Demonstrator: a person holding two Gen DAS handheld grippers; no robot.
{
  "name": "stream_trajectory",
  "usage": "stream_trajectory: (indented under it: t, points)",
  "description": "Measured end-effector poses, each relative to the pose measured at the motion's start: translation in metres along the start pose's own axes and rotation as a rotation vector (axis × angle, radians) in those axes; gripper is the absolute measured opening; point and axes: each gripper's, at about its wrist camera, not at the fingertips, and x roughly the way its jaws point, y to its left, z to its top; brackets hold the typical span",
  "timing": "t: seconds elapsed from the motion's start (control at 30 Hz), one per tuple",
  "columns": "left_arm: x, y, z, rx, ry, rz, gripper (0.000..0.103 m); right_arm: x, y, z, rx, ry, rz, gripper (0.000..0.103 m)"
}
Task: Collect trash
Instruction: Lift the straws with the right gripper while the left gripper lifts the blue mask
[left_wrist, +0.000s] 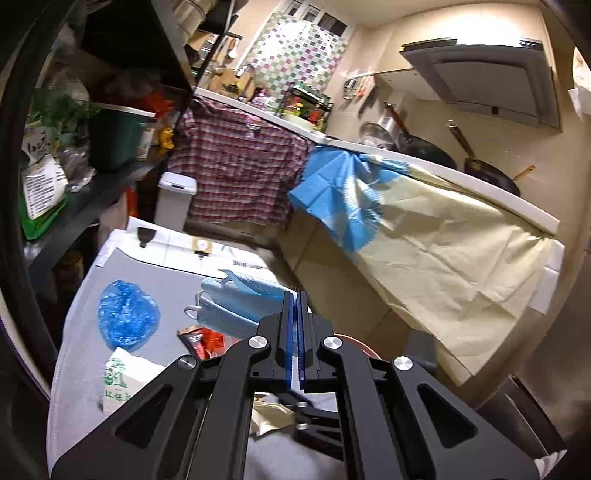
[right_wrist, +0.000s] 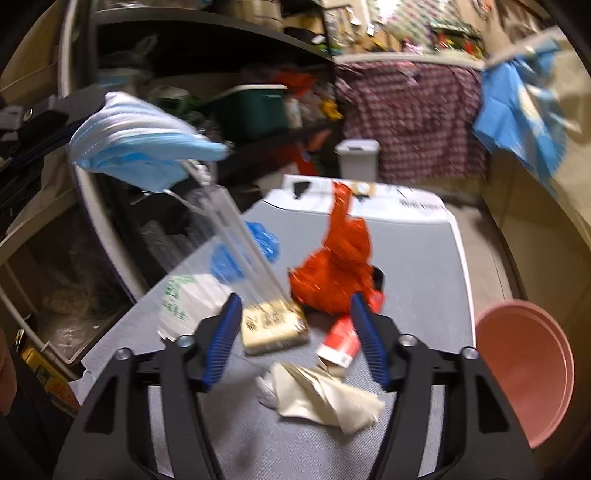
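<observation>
Face masks (right_wrist: 144, 147) pinched in left claw (left_wrist: 296, 325); right claw (right_wrist: 295, 332) spread.

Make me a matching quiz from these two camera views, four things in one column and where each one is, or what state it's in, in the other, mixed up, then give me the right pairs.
Things:
1. face mask
2. right gripper
3. pink basin
4. crumpled paper

Places or states:
A. open, above the grey surface
B. beside the grey surface, off its right edge
C. lifted clear of the surface, clamped in the left gripper
D. lying on the grey surface, nearest the right wrist camera

Pairs: 1-C, 2-A, 3-B, 4-D
</observation>
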Motion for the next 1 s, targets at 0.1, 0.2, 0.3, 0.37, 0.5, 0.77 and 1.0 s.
stream_trajectory:
  t: [0.1, 0.2, 0.3, 0.37, 0.5, 0.77, 1.0]
  points:
    - [-0.001, -0.003, -0.002, -0.004, 0.010, -0.029, 0.002, 0.004, 0.002, 0.006, -0.024, -0.010, -0.009, 0.064]
    - [-0.002, -0.008, -0.005, 0.013, 0.017, -0.040, 0.002, 0.010, 0.000, 0.010, -0.020, -0.012, -0.001, 0.057]
    - [-0.002, -0.008, -0.007, 0.021, 0.018, -0.035, 0.002, 0.016, 0.003, 0.009, -0.047, 0.022, 0.050, 0.005]
    - [-0.003, -0.002, -0.005, 0.012, -0.001, -0.005, 0.002, 0.012, 0.005, 0.004, -0.061, 0.017, 0.077, 0.005]
    - [-0.009, 0.004, 0.001, 0.027, -0.049, 0.083, 0.002, 0.004, 0.004, -0.003, -0.072, 0.030, 0.046, 0.005]
    - [-0.007, -0.006, 0.002, 0.057, -0.089, 0.142, 0.002, -0.015, -0.019, -0.007, -0.032, 0.060, -0.022, 0.005]
    - [-0.017, -0.005, 0.013, 0.032, -0.129, 0.154, 0.002, -0.030, -0.044, -0.014, 0.025, 0.081, -0.075, 0.005]
